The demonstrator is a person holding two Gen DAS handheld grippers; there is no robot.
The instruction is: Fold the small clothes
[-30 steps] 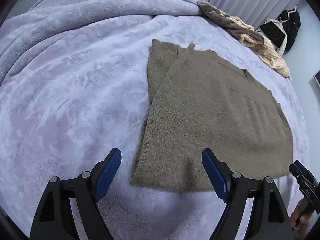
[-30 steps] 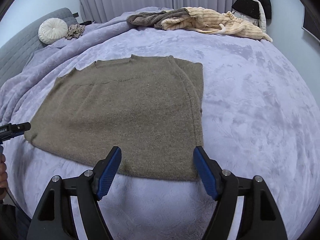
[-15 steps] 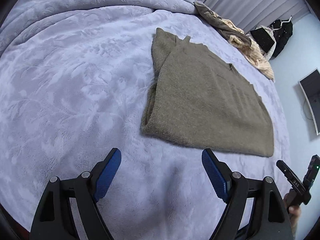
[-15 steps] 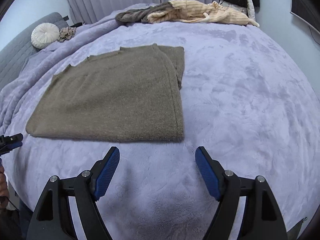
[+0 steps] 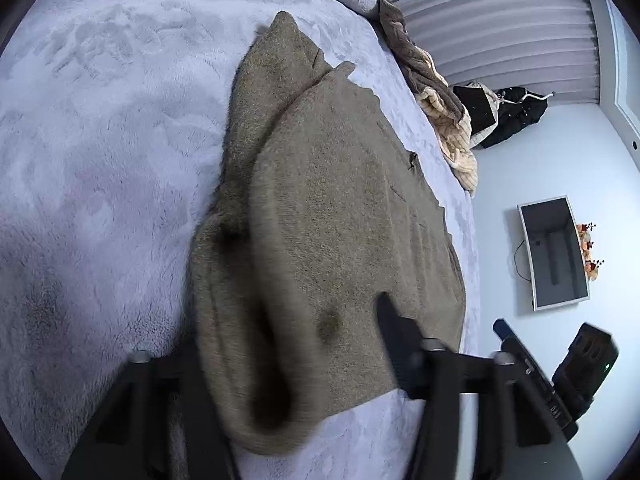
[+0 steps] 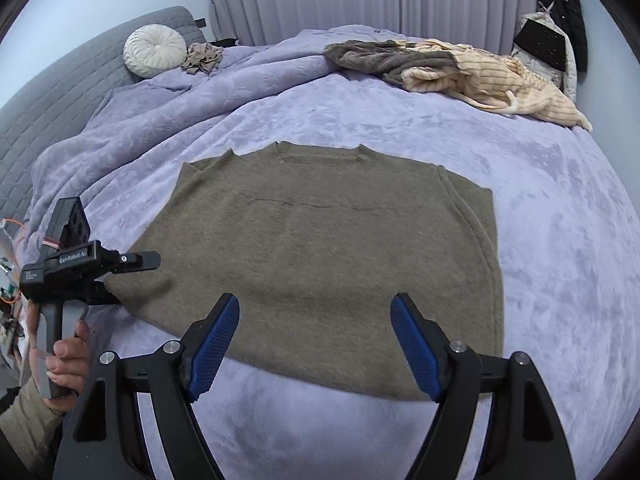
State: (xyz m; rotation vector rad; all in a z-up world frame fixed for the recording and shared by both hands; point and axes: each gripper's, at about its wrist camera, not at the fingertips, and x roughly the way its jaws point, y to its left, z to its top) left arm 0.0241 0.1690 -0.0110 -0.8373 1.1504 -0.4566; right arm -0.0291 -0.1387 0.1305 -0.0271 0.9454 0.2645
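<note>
While the left tool (image 6: pixel 154 261) is pinching the sweater (image 6: pixel 332 256) hem on the bed (image 6: pixel 560 240), the right tool (image 6: pixel 314 344) is hovering wide, probably needing its corner next.

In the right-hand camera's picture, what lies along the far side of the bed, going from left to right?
Round white cushion → small crumpled beige cloth → grey-brown knit → cream ribbed garment → black clothes hanging by the curtain.
</note>
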